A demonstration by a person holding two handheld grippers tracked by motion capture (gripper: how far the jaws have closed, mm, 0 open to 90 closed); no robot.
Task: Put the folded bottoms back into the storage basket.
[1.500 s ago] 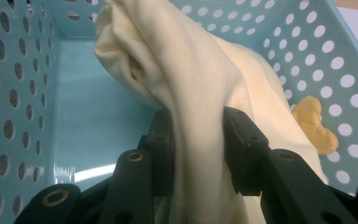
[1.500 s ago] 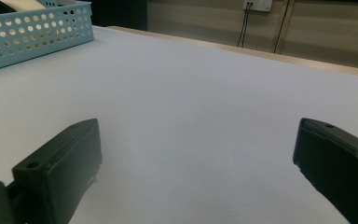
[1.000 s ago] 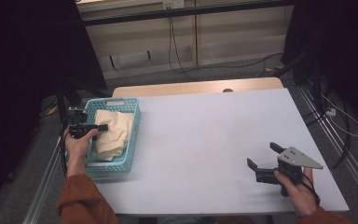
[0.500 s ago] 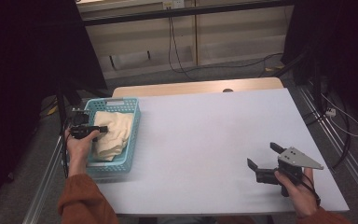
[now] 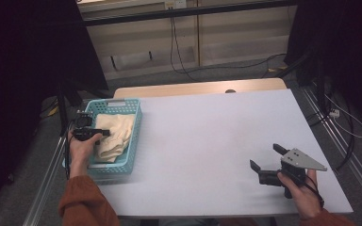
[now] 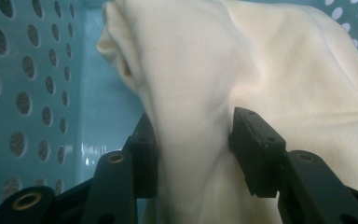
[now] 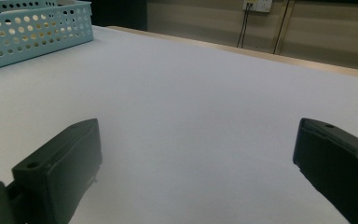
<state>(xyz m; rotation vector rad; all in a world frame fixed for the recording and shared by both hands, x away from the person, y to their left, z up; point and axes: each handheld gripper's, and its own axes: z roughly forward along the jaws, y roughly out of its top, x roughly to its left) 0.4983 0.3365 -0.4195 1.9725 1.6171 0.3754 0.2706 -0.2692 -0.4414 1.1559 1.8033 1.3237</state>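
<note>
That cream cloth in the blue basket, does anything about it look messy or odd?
Nothing looks damaged or spilled. The cream fabric cloth lies crumpled, not folded, inside the light blue perforated plastic basket. A fold of it stands between the jaws of the left gripper, which have just been opening.

Cream cloth [image 6: 261,65] cut off at the frame's right edge
</note>
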